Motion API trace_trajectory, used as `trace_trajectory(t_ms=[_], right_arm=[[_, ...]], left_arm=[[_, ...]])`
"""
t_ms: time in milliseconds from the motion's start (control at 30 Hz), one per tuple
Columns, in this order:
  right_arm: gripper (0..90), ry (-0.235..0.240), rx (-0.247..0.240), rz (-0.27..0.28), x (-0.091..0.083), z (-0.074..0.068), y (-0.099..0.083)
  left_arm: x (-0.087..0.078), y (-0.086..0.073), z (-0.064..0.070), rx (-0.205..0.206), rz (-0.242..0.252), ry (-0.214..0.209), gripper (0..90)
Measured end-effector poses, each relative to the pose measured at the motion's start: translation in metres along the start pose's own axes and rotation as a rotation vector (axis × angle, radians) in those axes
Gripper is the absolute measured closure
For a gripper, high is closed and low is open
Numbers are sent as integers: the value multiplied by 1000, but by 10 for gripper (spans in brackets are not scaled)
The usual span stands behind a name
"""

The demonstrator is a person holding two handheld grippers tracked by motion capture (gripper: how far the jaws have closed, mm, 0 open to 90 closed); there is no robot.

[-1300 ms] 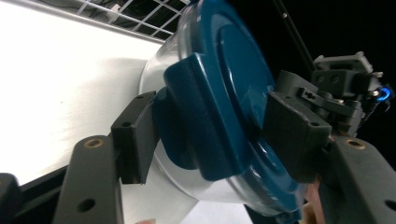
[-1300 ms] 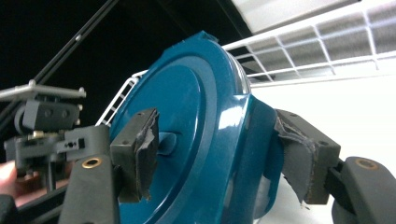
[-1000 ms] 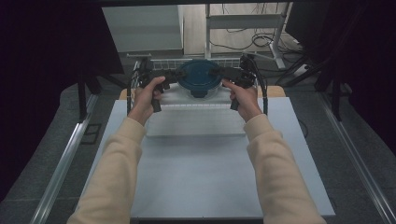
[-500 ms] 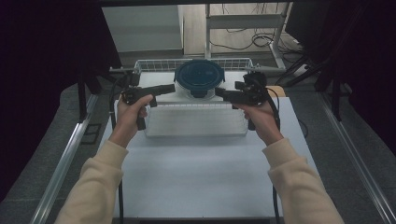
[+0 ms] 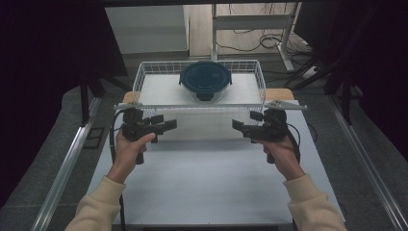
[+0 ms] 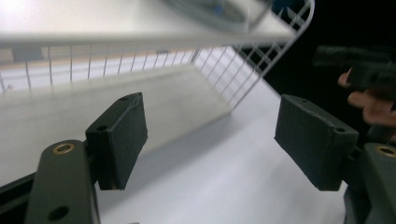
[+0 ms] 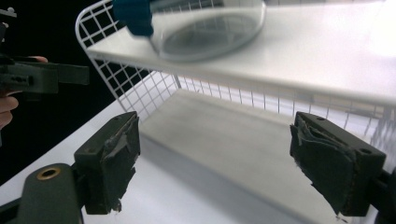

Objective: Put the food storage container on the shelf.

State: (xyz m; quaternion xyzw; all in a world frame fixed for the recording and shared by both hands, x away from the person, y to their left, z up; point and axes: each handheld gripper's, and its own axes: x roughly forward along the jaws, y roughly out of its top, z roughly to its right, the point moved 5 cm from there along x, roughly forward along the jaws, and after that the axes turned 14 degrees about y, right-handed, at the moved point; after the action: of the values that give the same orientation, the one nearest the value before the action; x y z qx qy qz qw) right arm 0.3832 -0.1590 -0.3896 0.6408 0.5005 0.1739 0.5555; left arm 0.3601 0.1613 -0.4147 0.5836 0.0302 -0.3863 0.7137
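At the far edge of the worktop [image 5: 202, 192], high view: wire basket shelf [image 5: 144, 79] carrying round lidded container [image 5: 205, 79] at mid-width. Left claw [image 5: 166, 126] and right claw [image 5: 239, 126] near the shelf's front edge, tips facing inward, both spread, empty. Container beyond and between them, about equally near each hand. Round, so no long axis.

Left claw view: pads [image 6: 119, 137] wide apart, shelf ahead, container blurred above.

Right claw view: worn pads [image 7: 114, 161] wide apart, container [image 7: 210, 28] up on the shelf's top deck.
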Motion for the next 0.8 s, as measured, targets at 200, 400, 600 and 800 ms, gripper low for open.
trace_trajectory(t_ms=[200, 400, 600, 800], right_arm=[[167, -27, -5, -29, -17, -1, -33], [167, -62, 48, -59, -32, 13, -81], [166, -84, 76, -120, -30, 25, -115], [165, -123, 62, -162, -28, 27, -136]], left_arm=[[-5, -37, 6, 50, -35, 2, 240], [-7, -88, -1, 44, -93, 14, 235], [-5, -116, -12, 71, -135, 79, 236], [-1, -139, -20, 128, -189, 132, 234]])
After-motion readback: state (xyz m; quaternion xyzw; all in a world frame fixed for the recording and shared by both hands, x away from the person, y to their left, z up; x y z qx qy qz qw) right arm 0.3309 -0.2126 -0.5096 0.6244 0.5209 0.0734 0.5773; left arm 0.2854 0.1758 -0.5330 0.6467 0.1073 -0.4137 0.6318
